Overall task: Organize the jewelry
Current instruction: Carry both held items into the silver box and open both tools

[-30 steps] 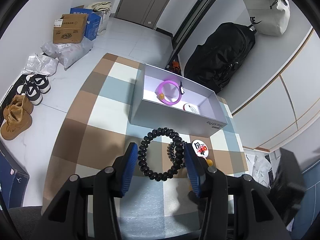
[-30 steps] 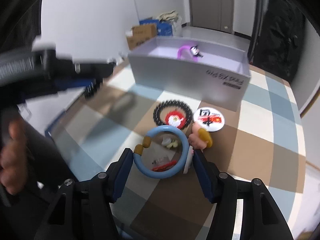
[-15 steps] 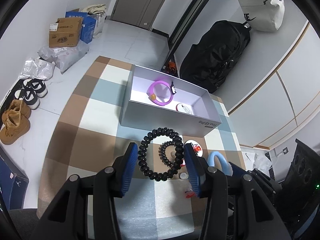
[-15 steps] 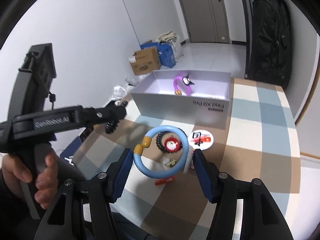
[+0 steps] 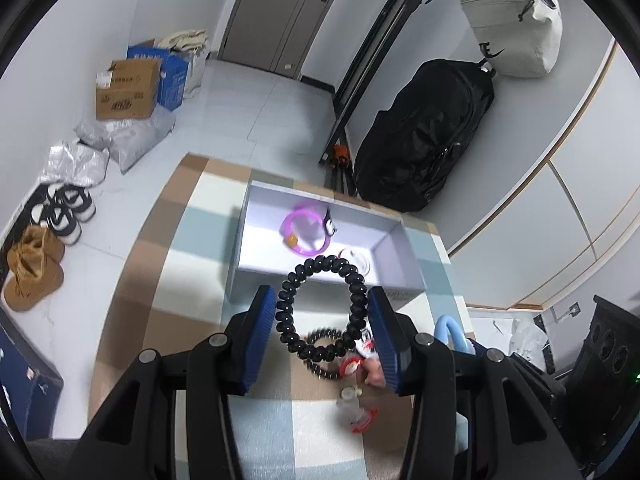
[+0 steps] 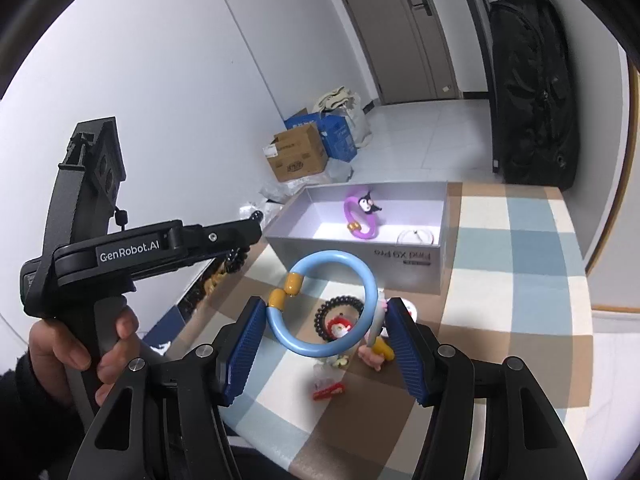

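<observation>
My left gripper [image 5: 322, 304] is shut on a black beaded bracelet [image 5: 285, 308], which hangs in the air just in front of the open grey box [image 5: 240, 240]. My right gripper [image 6: 326, 320] is shut on a light blue bracelet [image 6: 370, 280] with yellow beads, held above the checked mat. Inside the box lie a purple bracelet [image 6: 352, 208] with a black charm and a small clear ring. The right wrist view shows the left gripper [image 6: 244, 248] at the left, held by a hand [image 6: 72, 352]. A second black bracelet [image 6: 340, 302] with a red charm lies on the mat.
Small charms and a red clip [image 6: 328, 392] lie on the checked mat [image 6: 520, 280] near the box. A black backpack [image 5: 420, 132] leans on the wall behind it. Cardboard boxes [image 5: 124, 88], plastic bags and shoes [image 5: 32, 268] line the left floor.
Both grippers have risen from the mat with their bracelets and come nearer the box. The left gripper's black bracelet now overlaps the box's front wall in its view.
</observation>
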`<state>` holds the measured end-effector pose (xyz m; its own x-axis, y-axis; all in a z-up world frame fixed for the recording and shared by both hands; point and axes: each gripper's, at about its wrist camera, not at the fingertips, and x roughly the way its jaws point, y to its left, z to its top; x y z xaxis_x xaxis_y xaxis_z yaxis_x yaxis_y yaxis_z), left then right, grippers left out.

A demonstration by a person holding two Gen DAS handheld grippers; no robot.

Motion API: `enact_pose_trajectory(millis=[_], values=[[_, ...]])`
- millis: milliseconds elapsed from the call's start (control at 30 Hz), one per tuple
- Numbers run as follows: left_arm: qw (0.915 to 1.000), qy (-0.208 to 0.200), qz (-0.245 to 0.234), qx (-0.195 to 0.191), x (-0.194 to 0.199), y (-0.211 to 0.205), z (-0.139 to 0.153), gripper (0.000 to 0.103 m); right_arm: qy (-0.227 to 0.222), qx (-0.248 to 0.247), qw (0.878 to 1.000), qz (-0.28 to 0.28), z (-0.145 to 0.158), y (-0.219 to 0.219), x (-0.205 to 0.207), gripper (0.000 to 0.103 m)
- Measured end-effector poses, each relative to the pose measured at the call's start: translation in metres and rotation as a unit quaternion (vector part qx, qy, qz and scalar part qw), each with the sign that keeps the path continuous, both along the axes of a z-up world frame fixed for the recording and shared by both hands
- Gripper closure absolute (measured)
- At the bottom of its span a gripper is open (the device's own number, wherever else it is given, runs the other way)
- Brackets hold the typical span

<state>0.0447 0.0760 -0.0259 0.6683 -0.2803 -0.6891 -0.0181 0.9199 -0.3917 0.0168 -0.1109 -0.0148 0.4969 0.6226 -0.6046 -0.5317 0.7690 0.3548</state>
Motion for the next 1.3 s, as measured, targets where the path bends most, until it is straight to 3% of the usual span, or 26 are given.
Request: enact_pose_trajectory(millis=[333,500,933,1167,1300], values=[[0.9995,-0.018,-0.003,0.027,0.022,0.000,0.012,0.061,-0.022,0.008,0.999,-0.022,0.033,-0.009,0.032,0.042],[0.9997,-0.016,-0.003,0.018,0.040,0.004,0.008,0.061,-0.028,-0.002,1.000,-0.011,0.038,-0.002,0.057,0.042],[0.9993,-0.004,-0.021,0.031,0.077,0.005,-0.017,0.061,-0.015,-0.001,1.000,-0.004,0.010,0.011,0.121,0.042],[0.9994,0.006,-0.028,0.017,0.090,0.007,-0.021,0.061,0.003,0.002,1.000,-0.005,-0.006,0.011,0.142,0.042],[0.9988,0.006,-0.038,0.031,0.093,0.001,-0.019,0.061,0.004,-0.001,1.000,0.009,-0.009,0.016,0.144,0.042]])
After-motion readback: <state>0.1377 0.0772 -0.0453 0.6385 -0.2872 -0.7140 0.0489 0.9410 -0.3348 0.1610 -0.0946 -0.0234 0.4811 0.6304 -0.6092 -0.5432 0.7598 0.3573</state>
